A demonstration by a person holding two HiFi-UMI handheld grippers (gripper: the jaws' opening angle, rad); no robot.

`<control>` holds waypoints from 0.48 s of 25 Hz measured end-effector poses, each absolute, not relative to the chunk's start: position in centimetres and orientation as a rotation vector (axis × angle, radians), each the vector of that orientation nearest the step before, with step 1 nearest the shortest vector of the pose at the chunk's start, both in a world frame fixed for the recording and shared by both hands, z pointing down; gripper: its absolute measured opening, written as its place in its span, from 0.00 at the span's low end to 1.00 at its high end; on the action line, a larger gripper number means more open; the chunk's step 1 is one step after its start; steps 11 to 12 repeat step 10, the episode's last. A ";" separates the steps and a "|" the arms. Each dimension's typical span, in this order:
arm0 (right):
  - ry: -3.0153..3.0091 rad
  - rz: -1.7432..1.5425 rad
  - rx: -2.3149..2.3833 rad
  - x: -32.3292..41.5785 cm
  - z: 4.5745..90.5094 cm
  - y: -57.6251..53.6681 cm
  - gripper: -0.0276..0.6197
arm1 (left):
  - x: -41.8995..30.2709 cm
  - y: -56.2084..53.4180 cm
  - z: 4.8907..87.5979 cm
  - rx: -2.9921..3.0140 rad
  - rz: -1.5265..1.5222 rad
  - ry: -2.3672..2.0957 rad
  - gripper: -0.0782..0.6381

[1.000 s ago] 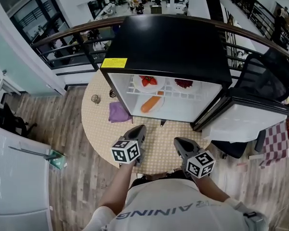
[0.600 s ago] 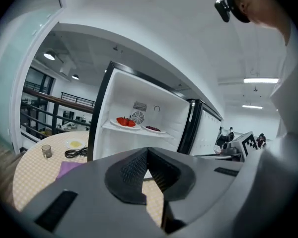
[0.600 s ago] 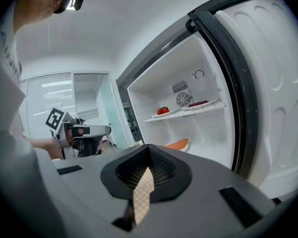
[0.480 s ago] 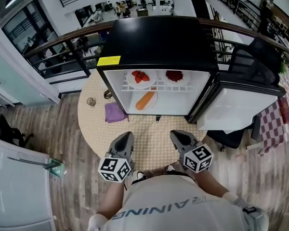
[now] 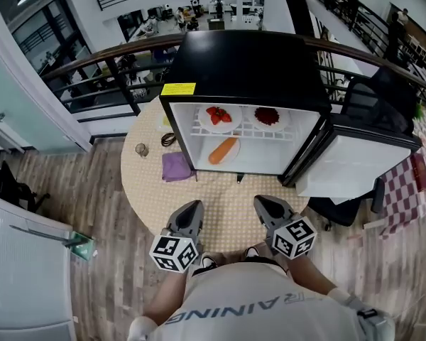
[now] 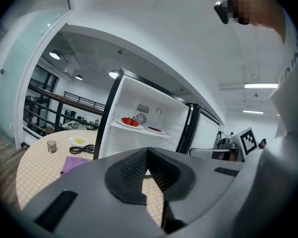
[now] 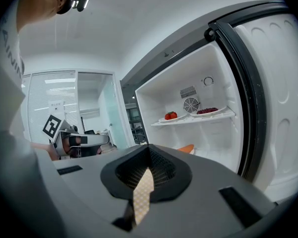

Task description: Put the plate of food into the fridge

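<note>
The black-topped fridge stands open on the round table, its door swung out to the right. On its upper shelf sit a plate of red fruit and a plate of dark red food. A carrot on a plate lies on the fridge floor. My left gripper and right gripper hover side by side over the table's near edge, well short of the fridge. Both are shut with nothing held.
A purple cloth lies left of the fridge. Behind it are a small glass, a coiled cable and a small white plate. A black chair stands behind the door. A railing runs behind the table.
Both grippers have drawn back from the fridge toward the person's body, the left one a little more. The fridge, its door and the plates inside have not moved.
</note>
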State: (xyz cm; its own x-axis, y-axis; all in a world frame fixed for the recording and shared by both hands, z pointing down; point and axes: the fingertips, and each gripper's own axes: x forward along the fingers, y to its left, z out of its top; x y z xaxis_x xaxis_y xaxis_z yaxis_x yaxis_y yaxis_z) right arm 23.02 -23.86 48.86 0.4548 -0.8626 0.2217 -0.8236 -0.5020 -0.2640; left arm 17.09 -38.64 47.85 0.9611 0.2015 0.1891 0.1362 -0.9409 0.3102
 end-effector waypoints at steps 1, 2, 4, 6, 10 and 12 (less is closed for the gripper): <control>1.506 -0.498 -2.572 22.9 48.8 -24.0 0.08 | 17.1 -38.5 47.9 2.812 0.313 0.254 0.12; 1.511 -0.498 -2.568 22.8 48.8 -24.2 0.08 | 17.1 -38.5 47.9 2.809 0.312 0.259 0.12; 1.513 -0.503 -2.563 22.7 48.8 -24.3 0.08 | 17.1 -38.3 48.1 2.801 0.315 0.263 0.12; 1.510 -0.511 -2.562 22.6 49.0 -24.3 0.08 | 17.1 -38.3 48.4 2.795 0.321 0.266 0.12; 1.503 -0.526 -2.569 22.7 49.3 -24.1 0.08 | 17.2 -38.3 48.6 2.787 0.325 0.269 0.12; 1.503 -0.526 -2.569 22.7 49.3 -24.1 0.08 | 17.2 -38.3 48.6 2.787 0.325 0.269 0.12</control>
